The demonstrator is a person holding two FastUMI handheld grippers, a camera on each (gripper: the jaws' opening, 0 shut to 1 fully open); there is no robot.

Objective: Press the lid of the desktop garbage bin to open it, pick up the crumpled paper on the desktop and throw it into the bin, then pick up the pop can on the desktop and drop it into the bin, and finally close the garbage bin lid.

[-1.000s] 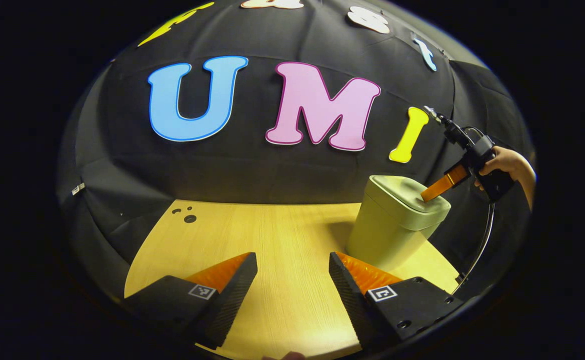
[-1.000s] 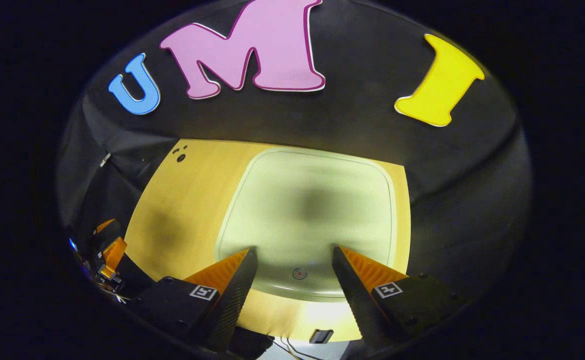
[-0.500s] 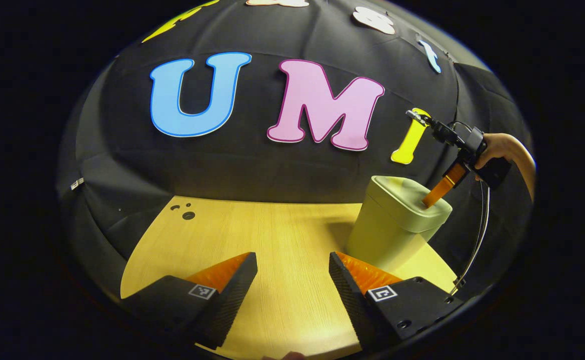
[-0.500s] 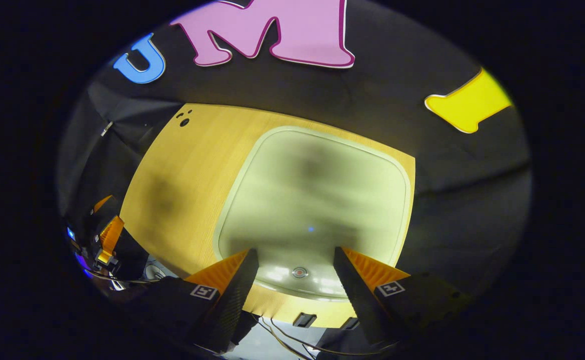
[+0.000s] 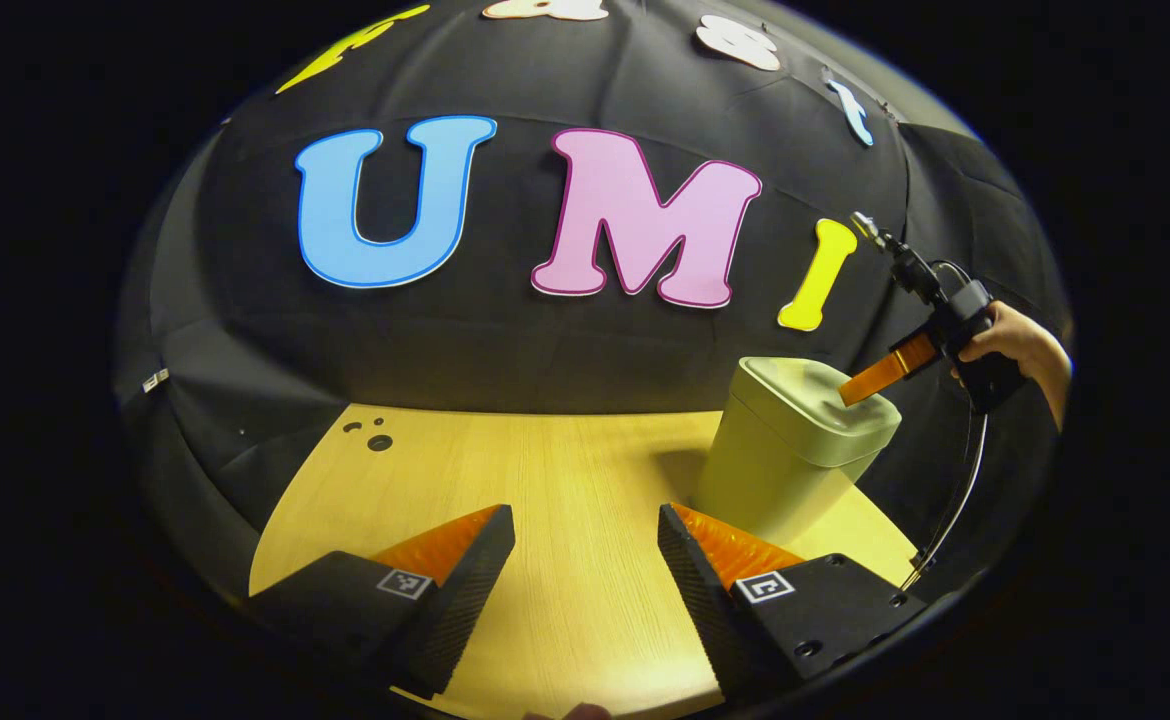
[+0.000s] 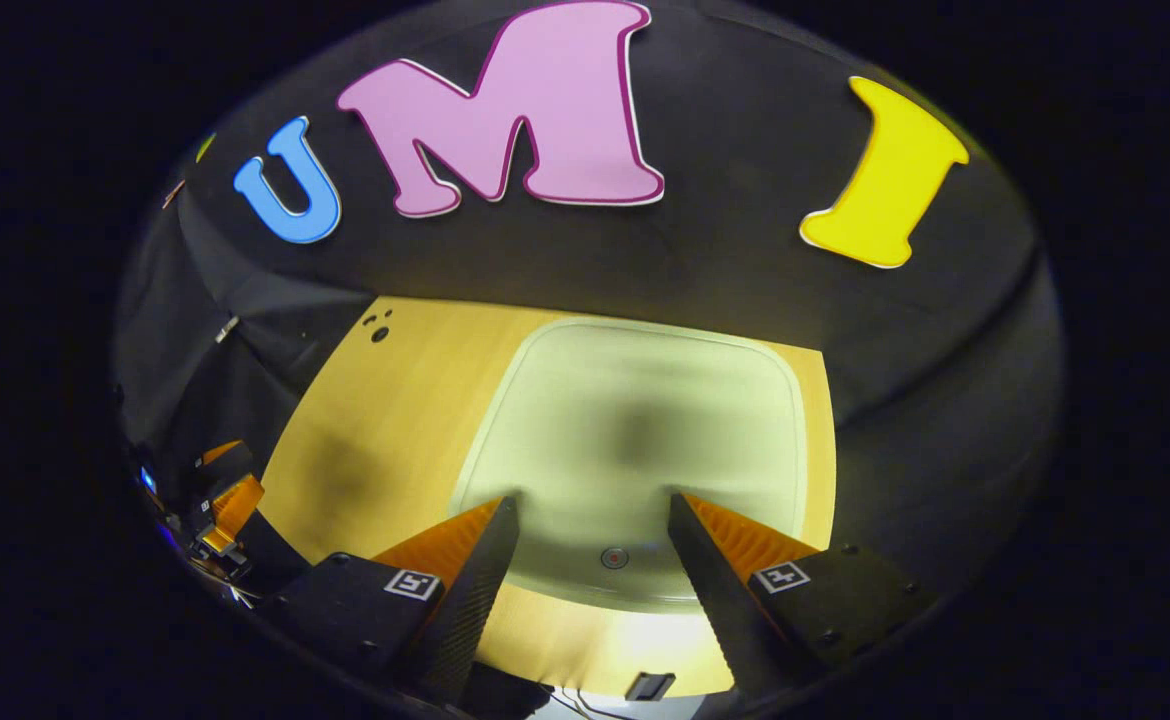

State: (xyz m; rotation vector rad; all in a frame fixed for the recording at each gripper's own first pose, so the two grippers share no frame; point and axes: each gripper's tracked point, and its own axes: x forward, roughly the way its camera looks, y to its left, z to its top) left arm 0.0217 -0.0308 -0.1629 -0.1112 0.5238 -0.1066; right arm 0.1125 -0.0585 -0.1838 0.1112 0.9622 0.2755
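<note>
Left gripper view — one bin point(image 5: 785, 470) | lid point(image 5: 813, 398) shut | two tools open

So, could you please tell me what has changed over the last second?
The right claw pushed down steeply onto the bin's lid half a second ago, then tilted back up to a shallower angle, its tips at the lid. The bin stayed shut, and the left claw kept open over the table.

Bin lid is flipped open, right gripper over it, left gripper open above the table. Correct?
Not quite: the lid is down flat on the bin, as the left gripper view shows. The right gripper is over it, and the left gripper is open above the table.
</note>
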